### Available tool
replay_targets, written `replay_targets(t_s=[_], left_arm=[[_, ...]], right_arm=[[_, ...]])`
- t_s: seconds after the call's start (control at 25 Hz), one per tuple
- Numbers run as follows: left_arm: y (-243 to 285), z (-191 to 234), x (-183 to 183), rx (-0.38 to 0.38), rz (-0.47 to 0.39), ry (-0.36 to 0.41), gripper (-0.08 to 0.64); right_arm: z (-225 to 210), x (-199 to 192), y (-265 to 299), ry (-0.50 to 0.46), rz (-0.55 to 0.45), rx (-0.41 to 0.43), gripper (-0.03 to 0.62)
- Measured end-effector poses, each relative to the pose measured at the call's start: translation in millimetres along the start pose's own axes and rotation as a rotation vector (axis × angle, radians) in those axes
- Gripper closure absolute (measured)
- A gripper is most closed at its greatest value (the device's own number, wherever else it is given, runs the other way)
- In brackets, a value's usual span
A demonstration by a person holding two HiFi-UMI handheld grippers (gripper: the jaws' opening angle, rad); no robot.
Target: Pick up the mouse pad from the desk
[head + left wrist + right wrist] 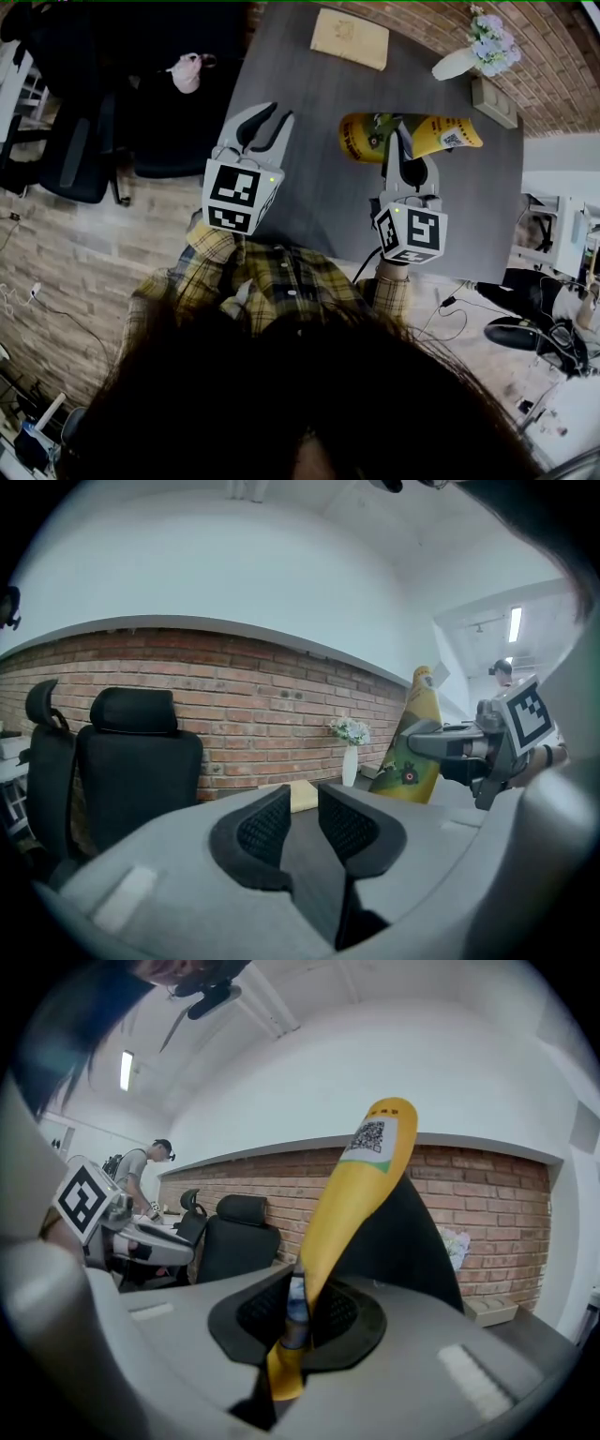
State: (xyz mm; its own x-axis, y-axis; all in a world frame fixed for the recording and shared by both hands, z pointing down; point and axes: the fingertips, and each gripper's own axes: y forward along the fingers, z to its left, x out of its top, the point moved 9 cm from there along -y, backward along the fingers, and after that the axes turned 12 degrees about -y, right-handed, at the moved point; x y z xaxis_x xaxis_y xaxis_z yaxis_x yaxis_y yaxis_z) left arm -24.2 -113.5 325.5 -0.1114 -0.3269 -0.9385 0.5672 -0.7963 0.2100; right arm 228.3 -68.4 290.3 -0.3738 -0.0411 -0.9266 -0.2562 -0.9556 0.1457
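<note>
The mouse pad [417, 137] is yellow with a printed picture and a square code. It hangs curled above the dark grey desk [309, 202], and my right gripper [401, 142] is shut on its edge. In the right gripper view the mouse pad [349, 1206] rises steeply from between the closed jaws of my right gripper [296, 1321]. My left gripper [280, 113] floats over the desk's left side, open with a narrow gap and nothing in it. From the left gripper [304, 819] I see the mouse pad [410, 747] to the right, apart from it.
At the desk's far edge lie a tan notebook [350, 38], a white vase of flowers [480, 49] and a small box [494, 101]. Black office chairs [84, 141] stand left of the desk. A brick wall [244, 691] runs behind. A person [141, 1177] stands far off.
</note>
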Motion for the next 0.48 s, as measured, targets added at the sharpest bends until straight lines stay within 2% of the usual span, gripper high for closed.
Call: replay_targets(t_s=[0.28, 0.48], left_arm=[[-1.6, 3.0, -4.5, -0.013, -0.001, 0.004, 0.56], [-2.0, 3.8, -4.7, -0.016, -0.006, 0.025, 0.561]], right_arm=[[6.4, -4.9, 1.4, 0.012, 0.007, 0.007, 0.569], [7.2, -6.8, 3.2, 0.03, 0.015, 0.001, 0.571]])
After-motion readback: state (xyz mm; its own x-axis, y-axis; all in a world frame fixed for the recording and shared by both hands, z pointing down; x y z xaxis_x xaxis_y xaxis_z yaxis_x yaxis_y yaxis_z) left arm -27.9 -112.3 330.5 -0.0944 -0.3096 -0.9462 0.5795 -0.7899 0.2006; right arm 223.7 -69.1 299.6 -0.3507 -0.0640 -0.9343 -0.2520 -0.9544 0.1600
